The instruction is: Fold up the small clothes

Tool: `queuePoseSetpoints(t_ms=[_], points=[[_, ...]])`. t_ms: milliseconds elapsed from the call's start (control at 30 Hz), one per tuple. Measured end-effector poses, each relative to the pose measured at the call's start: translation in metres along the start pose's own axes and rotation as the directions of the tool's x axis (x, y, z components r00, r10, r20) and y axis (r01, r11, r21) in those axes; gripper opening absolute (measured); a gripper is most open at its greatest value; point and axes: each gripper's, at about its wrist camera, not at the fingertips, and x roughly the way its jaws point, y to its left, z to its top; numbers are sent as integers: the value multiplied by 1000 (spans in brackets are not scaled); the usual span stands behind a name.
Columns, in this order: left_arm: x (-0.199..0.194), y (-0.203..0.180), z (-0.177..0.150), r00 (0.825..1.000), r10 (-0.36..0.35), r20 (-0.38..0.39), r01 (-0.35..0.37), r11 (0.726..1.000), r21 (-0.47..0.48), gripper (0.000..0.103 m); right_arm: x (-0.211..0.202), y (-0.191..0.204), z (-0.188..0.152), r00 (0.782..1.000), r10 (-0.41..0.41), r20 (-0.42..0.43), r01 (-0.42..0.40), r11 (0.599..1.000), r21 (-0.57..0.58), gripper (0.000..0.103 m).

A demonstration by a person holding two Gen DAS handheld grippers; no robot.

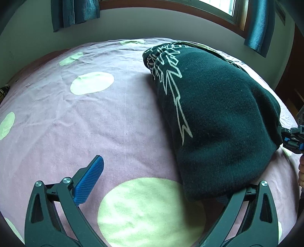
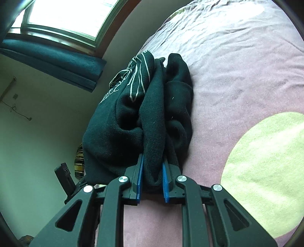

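1. One dark green garment point(image 1: 218, 117) with white line print lies bunched on the bed sheet point(image 1: 95, 117), filling the right half of the left wrist view.
2. The left claw point(image 1: 152, 190) stands wide open at the bottom of that frame; its left blue pad point(image 1: 89, 182) is bare over the sheet, and its right finger is tucked under the garment's near edge, hidden.
3. In the right wrist view, the right claw point(image 2: 152, 182) at lower centre is clamped on a thick fold of the garment point(image 2: 144, 114), blue pads pressed against both sides.
4. The pink sheet carries pale green dots point(image 2: 266, 171); a window point(image 2: 64, 17) with teal curtains point(image 2: 53, 62) sits upper left.
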Motion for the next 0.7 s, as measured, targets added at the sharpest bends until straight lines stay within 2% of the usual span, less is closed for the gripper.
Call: queuePoseSetpoints(t_ms=[300,400,500,567,633,700], points=[[-50,16,-13,992,-116,48,118,991,-57,101,-12,-14,-4,1000,9,-11,-9,1000,-16,17],[-78,16,-1,972,-197,125,207,976,-73,101,-19,-5,-2,1000,-16,-2,16,999,-40,17],[-96,12,14,956,-227,184,241,969,-58,101,-29,16,-1,998,-53,36,57,993,-103,17],[-93,5,24,955,-226,192,236,971,-32,101,-36,21,2,997,-58,52,64,989,-131,17],[-78,-5,34,959,-219,180,223,975,-4,101,-28,16,2,995,-93,31,97,986,-138,17],[-53,-17,40,969,-201,141,201,979,17,101,-18,9,-2,992,-122,10,123,982,-147,17]])
